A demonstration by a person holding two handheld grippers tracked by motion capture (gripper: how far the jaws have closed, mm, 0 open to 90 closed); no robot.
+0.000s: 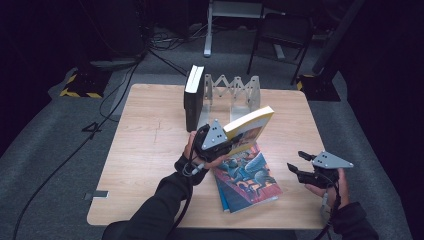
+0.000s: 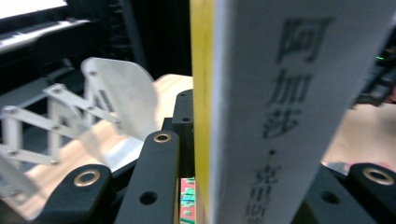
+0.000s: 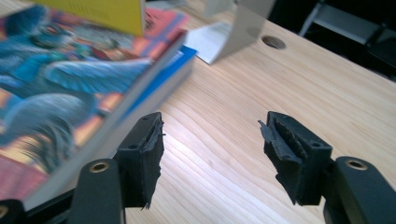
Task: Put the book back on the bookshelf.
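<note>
Clearly, the left gripper [image 1: 227, 137] is clamped tight on the yellow-covered paperback book [image 1: 250, 127], held tilted above the wooden table [image 1: 150, 150], just in front of the white accordion-style book rack [image 1: 235, 90]. Gripped near one edge, it could pivot or slip. The black hardback [image 1: 194, 97] already in the rack narrows the gap. The right gripper [image 3: 210, 154] hangs half open and empty beside the stacked illustrated books [image 1: 247, 180].
</note>
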